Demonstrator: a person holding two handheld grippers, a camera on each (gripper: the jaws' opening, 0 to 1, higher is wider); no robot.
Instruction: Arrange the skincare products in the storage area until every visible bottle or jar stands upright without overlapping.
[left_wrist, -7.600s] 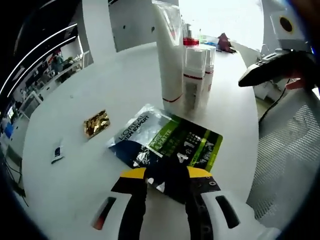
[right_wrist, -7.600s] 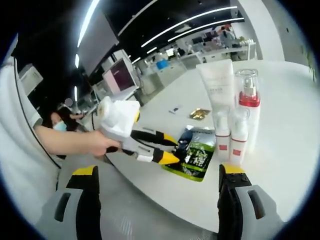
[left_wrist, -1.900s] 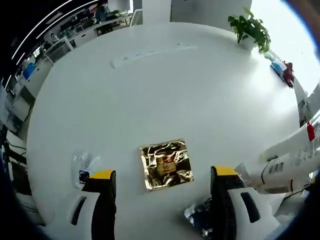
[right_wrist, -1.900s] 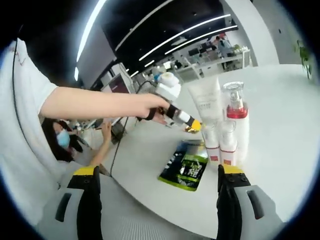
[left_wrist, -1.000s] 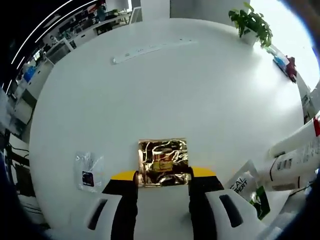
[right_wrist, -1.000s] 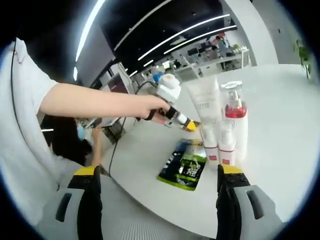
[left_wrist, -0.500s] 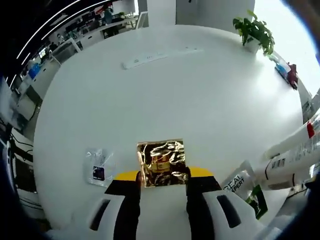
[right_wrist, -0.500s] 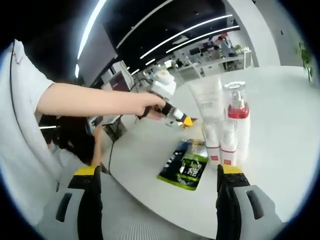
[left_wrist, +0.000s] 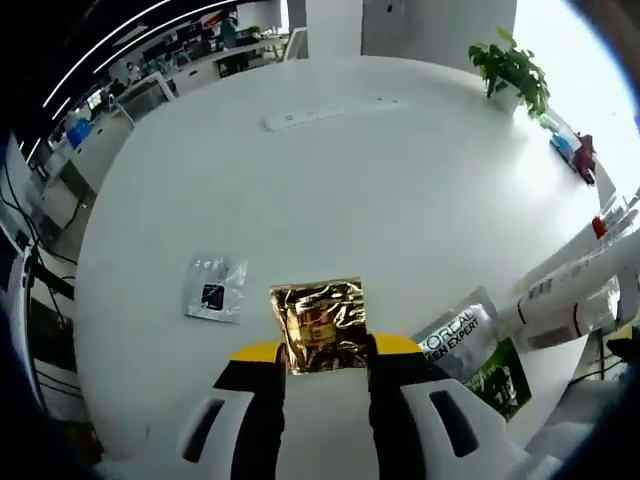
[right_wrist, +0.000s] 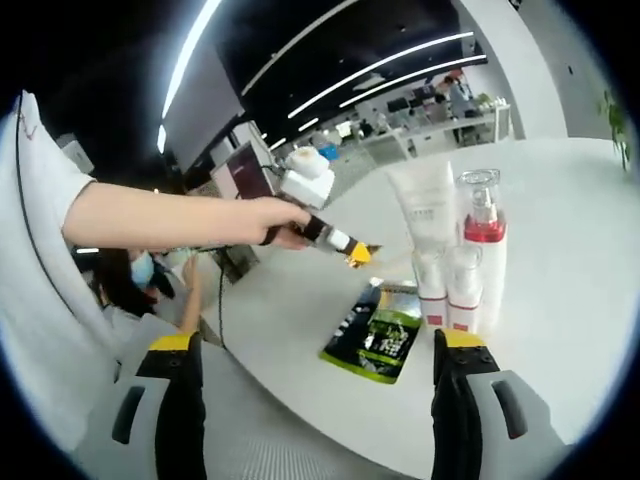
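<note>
Lifted since 1.0 s ago, gold foil sachet (left_wrist: 319, 327) hangs pinched in left gripper (left_wrist: 322, 352) above white table (left_wrist: 400, 200) (right gripper (right_wrist: 312, 372) spread, empty); done: tube (right_wrist: 428, 225) and 3 bottles (right_wrist: 481, 255) upright; left: green pouch (right_wrist: 379, 333), clear sachet (left_wrist: 214, 290) flat.

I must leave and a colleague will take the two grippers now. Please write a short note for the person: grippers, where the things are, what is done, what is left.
Left gripper: shut on the gold sachet, lifted off the white table.
Right gripper: open, holding nothing, back from the table edge.
Done: tall tube and pump bottles stand upright together.
Left: green pack and small clear sachet lie flat; the gold sachet needs placing.
</note>
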